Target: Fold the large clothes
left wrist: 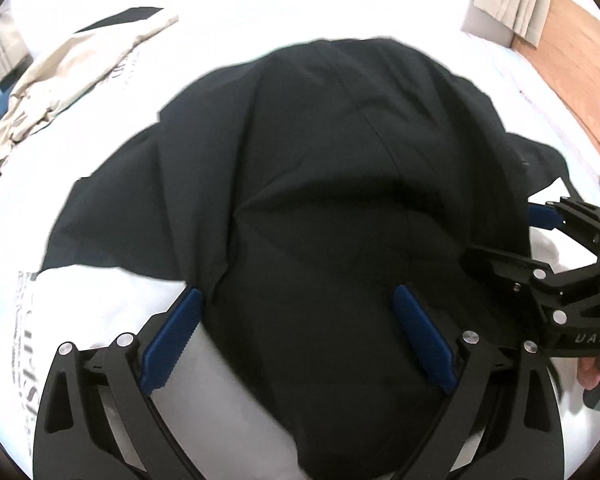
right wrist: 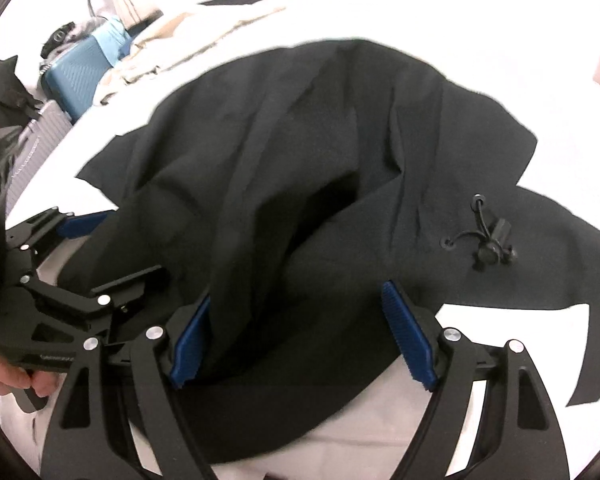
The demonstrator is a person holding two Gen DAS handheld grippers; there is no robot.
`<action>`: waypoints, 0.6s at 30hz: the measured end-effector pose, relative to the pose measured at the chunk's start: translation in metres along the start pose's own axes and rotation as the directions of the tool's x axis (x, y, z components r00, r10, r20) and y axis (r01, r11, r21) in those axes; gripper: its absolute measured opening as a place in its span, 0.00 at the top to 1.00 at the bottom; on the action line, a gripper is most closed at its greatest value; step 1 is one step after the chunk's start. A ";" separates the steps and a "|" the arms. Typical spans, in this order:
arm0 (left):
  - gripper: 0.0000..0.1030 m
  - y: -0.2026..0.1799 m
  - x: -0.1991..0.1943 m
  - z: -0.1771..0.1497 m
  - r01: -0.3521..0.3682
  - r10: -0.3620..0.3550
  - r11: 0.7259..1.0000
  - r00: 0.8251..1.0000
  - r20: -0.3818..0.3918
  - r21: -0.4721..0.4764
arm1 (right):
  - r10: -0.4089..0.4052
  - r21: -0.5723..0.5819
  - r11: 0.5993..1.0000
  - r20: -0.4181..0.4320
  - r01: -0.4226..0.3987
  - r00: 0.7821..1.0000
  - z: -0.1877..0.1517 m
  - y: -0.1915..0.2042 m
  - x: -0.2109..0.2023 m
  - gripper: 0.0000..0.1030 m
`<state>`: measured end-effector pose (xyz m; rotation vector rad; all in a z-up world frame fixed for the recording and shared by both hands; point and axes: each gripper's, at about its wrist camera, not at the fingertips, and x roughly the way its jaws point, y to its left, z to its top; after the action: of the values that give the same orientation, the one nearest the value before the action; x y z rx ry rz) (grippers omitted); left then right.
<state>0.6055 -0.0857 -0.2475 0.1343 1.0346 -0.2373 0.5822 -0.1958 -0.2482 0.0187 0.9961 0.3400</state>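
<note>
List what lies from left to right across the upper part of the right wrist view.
Grey ribbed suitcase → blue suitcase → beige garment → black garment → drawcord toggle on that garment's right part → bare white bed sheet.

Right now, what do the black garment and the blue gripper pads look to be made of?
Black garment: thin matte woven cloth, likely synthetic; it falls in soft creases without shine. Blue pads: probably moulded rubber or plastic, ribbed faces, dull finish.
</note>
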 end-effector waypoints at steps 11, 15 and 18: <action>0.09 0.007 -0.045 -0.025 -0.001 0.000 0.999 1.000 -0.016 -0.052 | -0.042 -0.015 0.999 0.018 0.043 0.999 -0.016 0.018 -0.049 0.26; 0.09 0.009 -0.063 -0.029 0.010 -0.011 0.999 1.000 -0.008 -0.043 | -0.060 -0.009 0.998 0.025 0.060 0.998 -0.025 0.028 -0.065 0.26; 0.09 0.008 -0.080 -0.038 0.020 -0.020 0.999 1.000 0.000 -0.025 | -0.073 0.004 0.997 0.029 0.073 0.997 -0.030 0.035 -0.079 0.26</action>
<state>0.5372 -0.0586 -0.1976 0.1014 1.0394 -0.2422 0.5086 -0.1899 -0.1944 -0.0104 0.9662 0.2709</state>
